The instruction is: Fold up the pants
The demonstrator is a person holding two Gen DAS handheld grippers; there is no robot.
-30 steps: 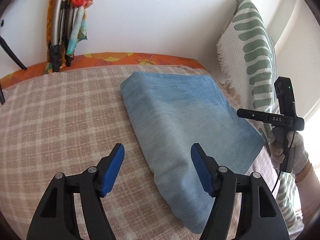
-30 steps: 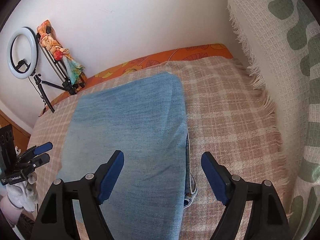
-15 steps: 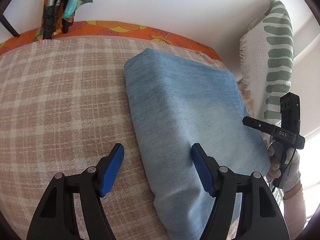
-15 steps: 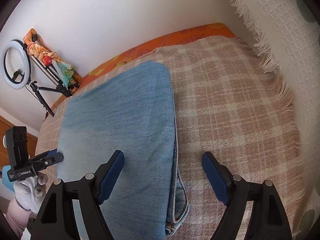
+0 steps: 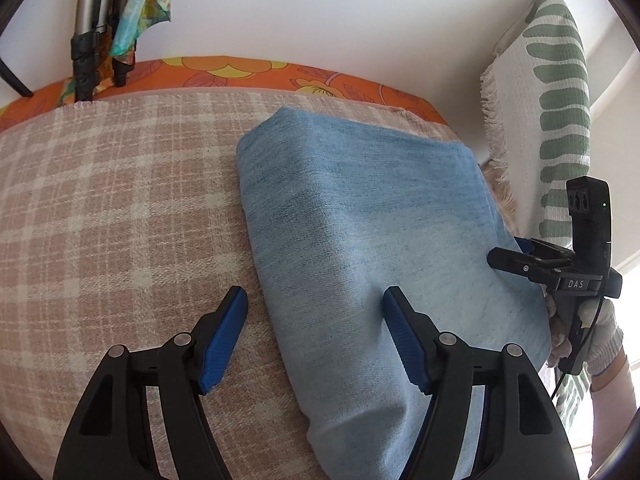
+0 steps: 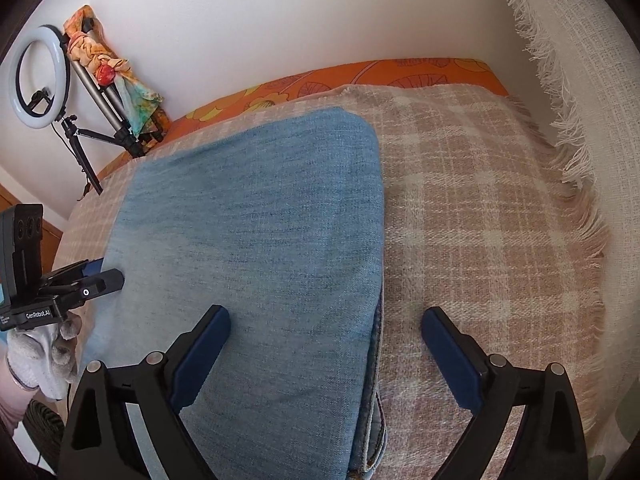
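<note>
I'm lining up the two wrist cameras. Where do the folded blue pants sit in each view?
Left wrist: pants fill centre and right, left edge between the open left gripper fingers.
Right wrist: pants fill centre and left, right edge between the open right gripper fingers.
Shared landmark: orange floral sheet at the wall.

My left gripper (image 5: pixel 314 300) and right gripper (image 6: pixel 326 320) both gape wide, held low and level, gloved hands behind.

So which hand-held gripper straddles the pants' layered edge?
The right hand-held gripper: open over the folded pants where stacked layers and a hem show. The left hand-held gripper straddles the smooth fold.
</note>
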